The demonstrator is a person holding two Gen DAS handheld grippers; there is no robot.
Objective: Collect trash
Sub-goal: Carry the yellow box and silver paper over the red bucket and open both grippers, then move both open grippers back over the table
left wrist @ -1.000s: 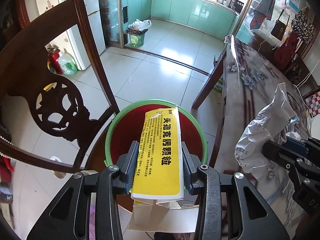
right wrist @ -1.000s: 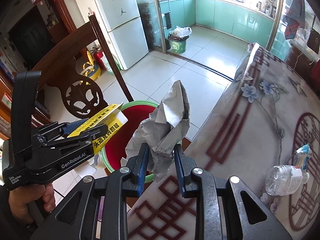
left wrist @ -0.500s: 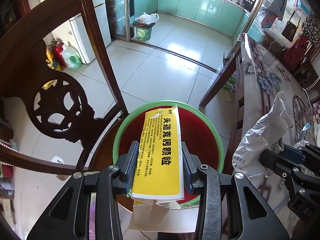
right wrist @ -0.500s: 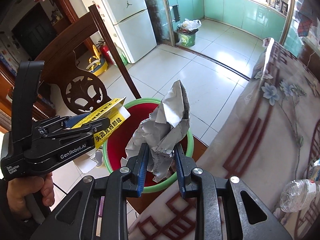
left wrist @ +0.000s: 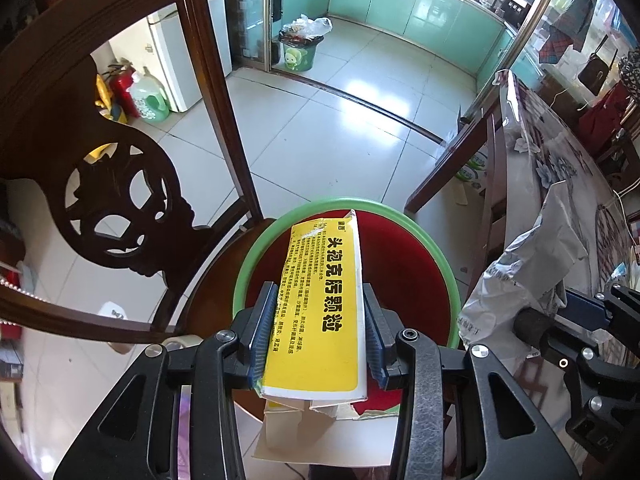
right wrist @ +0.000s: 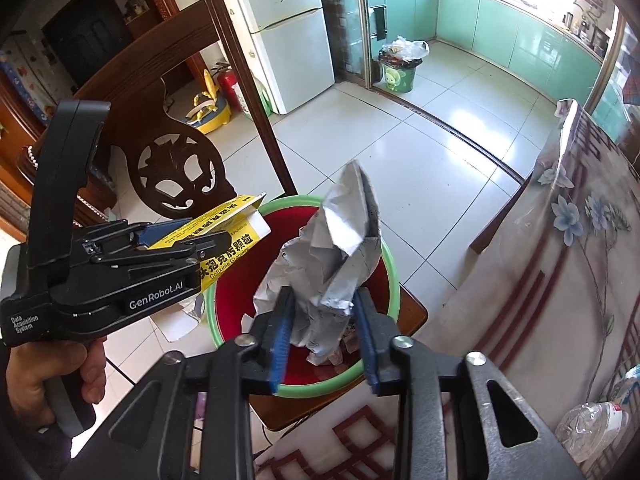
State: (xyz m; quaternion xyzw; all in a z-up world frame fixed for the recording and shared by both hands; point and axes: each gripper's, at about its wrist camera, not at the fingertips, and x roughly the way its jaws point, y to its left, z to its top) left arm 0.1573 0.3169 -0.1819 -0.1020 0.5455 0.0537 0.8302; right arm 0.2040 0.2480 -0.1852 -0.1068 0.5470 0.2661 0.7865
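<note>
While the red bin (left wrist: 404, 276) sits on a wooden chair (left wrist: 80, 184) over pale floor tiles (left wrist: 320, 120), the left gripper (left wrist: 318, 334) clamps a yellow box (left wrist: 320, 308) above it. Beside the floral tabletop (right wrist: 560, 280), the right gripper (right wrist: 322, 340) has its fingers parted around crumpled paper (right wrist: 332, 268) over the bin; whether they grip it is unclear.

So the bin (right wrist: 386, 276) sits on a chair (left wrist: 120, 168) seat just left of the table (right wrist: 560, 264), with a plastic bottle (right wrist: 592, 426) lying on the table.

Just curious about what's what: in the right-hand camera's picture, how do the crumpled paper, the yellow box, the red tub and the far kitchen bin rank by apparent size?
1. Red tub
2. Crumpled paper
3. Yellow box, partly hidden, so unsure against the paper
4. Kitchen bin, which looks smallest only because it is far away
</note>
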